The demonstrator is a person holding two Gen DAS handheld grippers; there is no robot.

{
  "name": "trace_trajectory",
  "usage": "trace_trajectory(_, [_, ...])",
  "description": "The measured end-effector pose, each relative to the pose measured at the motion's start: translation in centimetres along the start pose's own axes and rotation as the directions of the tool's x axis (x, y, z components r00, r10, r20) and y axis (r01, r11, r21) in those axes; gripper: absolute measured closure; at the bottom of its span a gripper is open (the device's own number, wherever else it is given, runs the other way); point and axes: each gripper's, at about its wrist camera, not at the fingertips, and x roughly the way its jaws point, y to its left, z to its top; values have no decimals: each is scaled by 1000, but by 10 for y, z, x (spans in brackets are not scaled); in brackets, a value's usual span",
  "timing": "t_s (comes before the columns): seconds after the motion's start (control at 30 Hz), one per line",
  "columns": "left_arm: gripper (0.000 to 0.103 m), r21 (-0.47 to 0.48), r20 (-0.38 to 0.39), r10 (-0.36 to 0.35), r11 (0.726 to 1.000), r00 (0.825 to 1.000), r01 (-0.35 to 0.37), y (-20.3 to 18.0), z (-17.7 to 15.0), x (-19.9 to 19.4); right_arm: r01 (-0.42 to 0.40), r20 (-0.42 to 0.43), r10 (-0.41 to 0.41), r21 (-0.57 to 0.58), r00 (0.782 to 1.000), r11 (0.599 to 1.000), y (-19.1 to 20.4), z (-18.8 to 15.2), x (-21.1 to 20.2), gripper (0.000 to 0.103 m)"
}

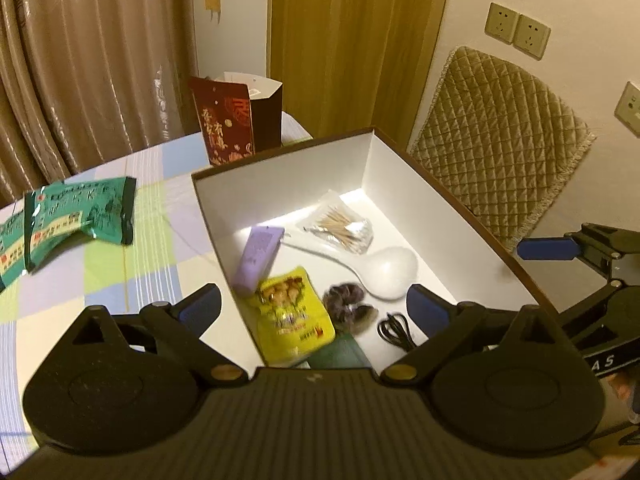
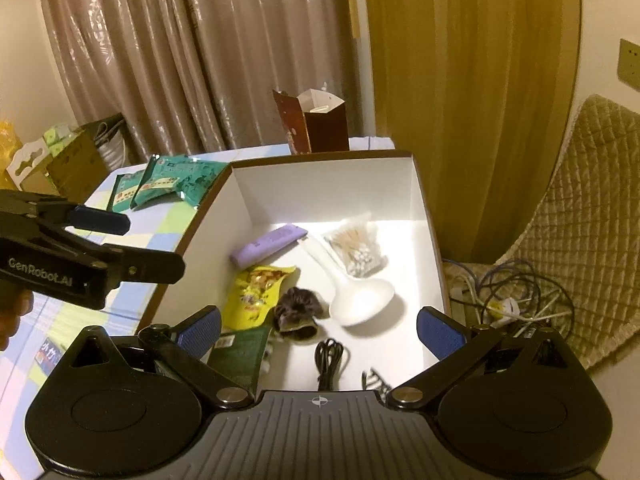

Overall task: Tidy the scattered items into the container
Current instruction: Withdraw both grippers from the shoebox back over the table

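A brown box with white inside [image 1: 280, 184] [image 2: 320, 188] stands on the table. In it lie a purple tube [image 1: 258, 258] [image 2: 268, 246], a yellow snack packet [image 1: 294, 314] [image 2: 254, 294], a white spoon [image 1: 386, 270] [image 2: 356, 300], a bag of cotton swabs [image 1: 340, 226] [image 2: 358, 248], a dark scrunchie [image 1: 346, 306] [image 2: 298, 310], a black cable [image 1: 394, 330] [image 2: 330, 356] and a dark green packet [image 2: 240, 354]. Green packets [image 1: 68, 224] [image 2: 172, 184] lie on the table left of the box. My left gripper [image 1: 314, 310] is open and empty above the box's near left part. My right gripper [image 2: 318, 330] is open and empty above the box's near edge.
A red packet [image 1: 226, 120] and a dark paper bag [image 1: 266, 114] [image 2: 326, 120] stand behind the box. A checked cloth [image 1: 132, 252] covers the table. A quilted chair [image 1: 500, 140] [image 2: 592, 208] and tangled cables [image 2: 508, 300] are to the right. Curtains hang behind.
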Motion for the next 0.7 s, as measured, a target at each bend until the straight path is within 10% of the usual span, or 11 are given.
trace_trajectory(0.7, [5, -35, -31, 2, 999, 1000, -3, 16, -88, -78, 34, 49, -37, 62, 998, 998, 58, -52, -54, 2])
